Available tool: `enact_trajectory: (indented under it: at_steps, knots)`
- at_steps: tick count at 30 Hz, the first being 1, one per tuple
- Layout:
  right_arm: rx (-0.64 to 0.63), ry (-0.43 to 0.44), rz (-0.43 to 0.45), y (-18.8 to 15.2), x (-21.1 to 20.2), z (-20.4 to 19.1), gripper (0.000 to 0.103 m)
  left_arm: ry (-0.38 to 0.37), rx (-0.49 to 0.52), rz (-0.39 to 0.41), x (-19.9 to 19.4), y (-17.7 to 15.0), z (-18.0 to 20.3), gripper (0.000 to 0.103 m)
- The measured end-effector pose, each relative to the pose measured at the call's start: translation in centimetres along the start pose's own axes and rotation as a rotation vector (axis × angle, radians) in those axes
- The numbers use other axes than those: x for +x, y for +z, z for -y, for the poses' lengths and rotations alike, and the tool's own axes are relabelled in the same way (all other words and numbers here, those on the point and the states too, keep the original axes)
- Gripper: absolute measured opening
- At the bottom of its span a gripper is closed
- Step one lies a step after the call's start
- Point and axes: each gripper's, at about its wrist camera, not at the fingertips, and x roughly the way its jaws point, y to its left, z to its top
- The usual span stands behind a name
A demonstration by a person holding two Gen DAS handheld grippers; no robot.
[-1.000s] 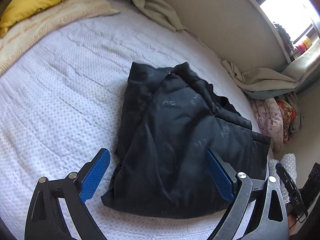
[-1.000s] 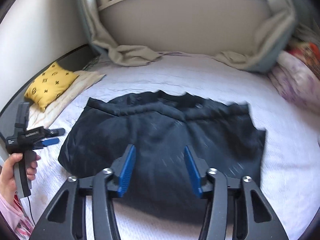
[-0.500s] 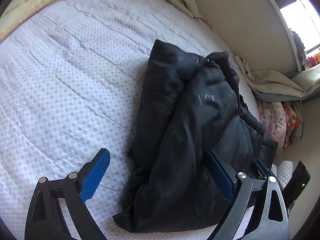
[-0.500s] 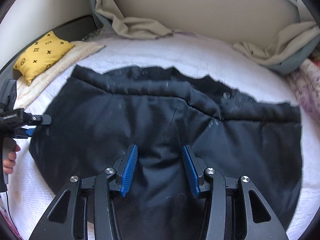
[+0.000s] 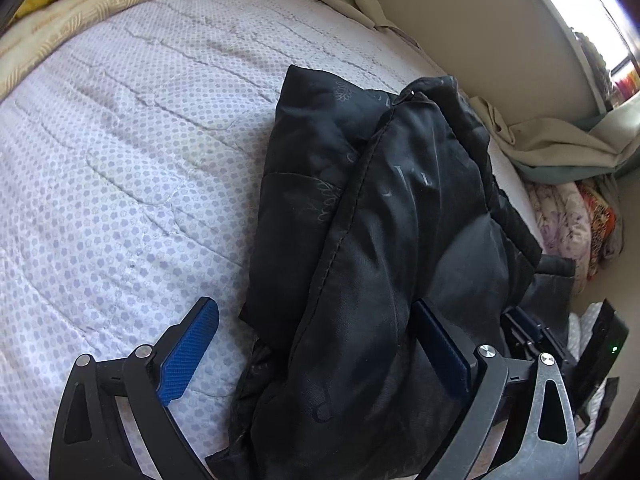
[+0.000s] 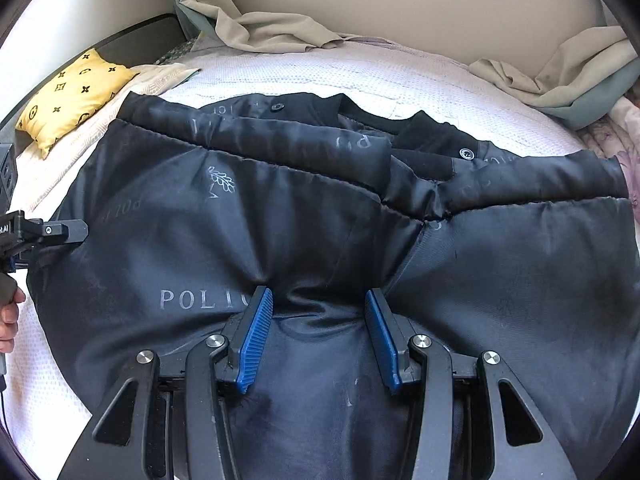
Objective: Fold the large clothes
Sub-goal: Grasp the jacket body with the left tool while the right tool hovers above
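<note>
Bed: white quilted cover with a small dotted pattern, takes up most of both views. Beige wall runs along its far side.

Black jacket: padded, shiny lining side up, lies spread across the middle of the bed. Faint printed lettering and a leaf emblem on the lining, two snap buttons near the far edge. A thick band of it is folded over along the far side. In the left wrist view its left end is bunched in layered folds.

Beige curtain cloth: crumpled at the far edge of the bed, left and right, with grey-green fabric under it at the right.

Floral bedding: piled off the right end of the bed.

Yellow cushion: black monogram print, far left, sits on a cream patterned cloth.

Right gripper: fingers partly apart, tips pressed down into the near-middle of the jacket; lining puckers into creases between them. Not clamped on it.

Left gripper: fingers wide apart, straddling the jacket's left end. Left finger is over bare bed, right finger over jacket fabric. No pinch.

Person's hand: at the left edge of the right wrist view, on the left gripper's handle.
</note>
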Motion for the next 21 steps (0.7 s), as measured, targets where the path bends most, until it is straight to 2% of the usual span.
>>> enact_trajectory:
  at_steps: [5,10,16,21]
  knots:
    - [0.007,0.0,0.006,-0.3,0.1,0.0,0.045,0.026,0.041,0.014,0.4,-0.3,1.5,0.1]
    - [0.014,-0.001,0.007,-0.4,0.2,0.1,0.045,0.02,0.064,0.015,1.3,-0.4,2.2,0.103]
    - [0.015,0.002,0.006,-0.5,0.3,0.1,0.045,-0.062,0.013,-0.009,1.7,-0.1,1.4,0.103]
    - [0.017,0.002,0.006,-0.5,0.3,0.2,0.045,-0.118,0.008,-0.014,1.9,0.0,1.0,0.103]
